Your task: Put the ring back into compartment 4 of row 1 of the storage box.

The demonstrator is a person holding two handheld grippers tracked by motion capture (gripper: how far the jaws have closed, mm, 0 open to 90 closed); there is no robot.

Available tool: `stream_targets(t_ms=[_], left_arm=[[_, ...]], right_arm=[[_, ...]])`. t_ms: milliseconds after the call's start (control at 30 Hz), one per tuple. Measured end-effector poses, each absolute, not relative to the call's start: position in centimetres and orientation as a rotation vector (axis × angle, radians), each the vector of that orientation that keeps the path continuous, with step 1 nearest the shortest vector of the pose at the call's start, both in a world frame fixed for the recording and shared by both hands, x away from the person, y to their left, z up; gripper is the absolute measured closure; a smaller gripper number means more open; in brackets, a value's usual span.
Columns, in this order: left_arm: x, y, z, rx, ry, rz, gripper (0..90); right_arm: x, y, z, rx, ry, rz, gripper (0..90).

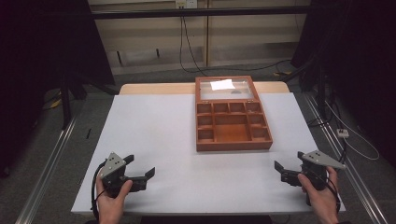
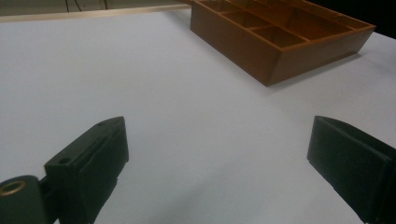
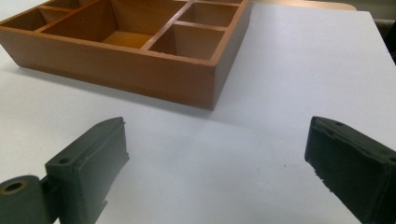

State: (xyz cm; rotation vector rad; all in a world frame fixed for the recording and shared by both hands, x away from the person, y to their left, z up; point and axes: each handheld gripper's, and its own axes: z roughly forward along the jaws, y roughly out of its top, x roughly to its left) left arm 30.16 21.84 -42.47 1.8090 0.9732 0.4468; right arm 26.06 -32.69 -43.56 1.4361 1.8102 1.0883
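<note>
— Hands come in at the near edge of the table [image 1: 154, 135], one gripper in each. What is the main thing on it?

— One wooden box [image 1: 232, 126], brown, with its glass lid [image 1: 227, 88] open and leaning back. Inside are small compartments around one large one. I see nothing in the compartments that show.

— Where is the box from the grippers?

— It is ahead of both and between them, well apart from each. From the left gripper [image 1: 140, 171] it lies ahead and to the right; in the left gripper view its corner is at the top right [image 2: 280, 42]. From the right gripper [image 1: 289, 168] it lies ahead and to the left; in the right gripper view its near wall is at the top left [image 3: 140, 70].

— And the jaws?

— Both pairs stand wide apart, with only white table between them [image 2: 217, 154] [image 3: 215, 163]. They hold nothing.

— Which way do they point?

— Each one points inward, toward the other gripper. The left hand [image 1: 111, 200] and the right hand [image 1: 322, 198] grip them from behind.
</note>
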Motion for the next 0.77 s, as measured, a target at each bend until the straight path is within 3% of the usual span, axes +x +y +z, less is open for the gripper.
stream_targets(t_ms=[767], left_arm=[[30.1, 22.1, -42.5, 1.805, 0.989, 0.454, 5.4]], right_arm=[[25.2, -33.3, -44.8, 1.421, 1.755, 1.070, 4.9]])
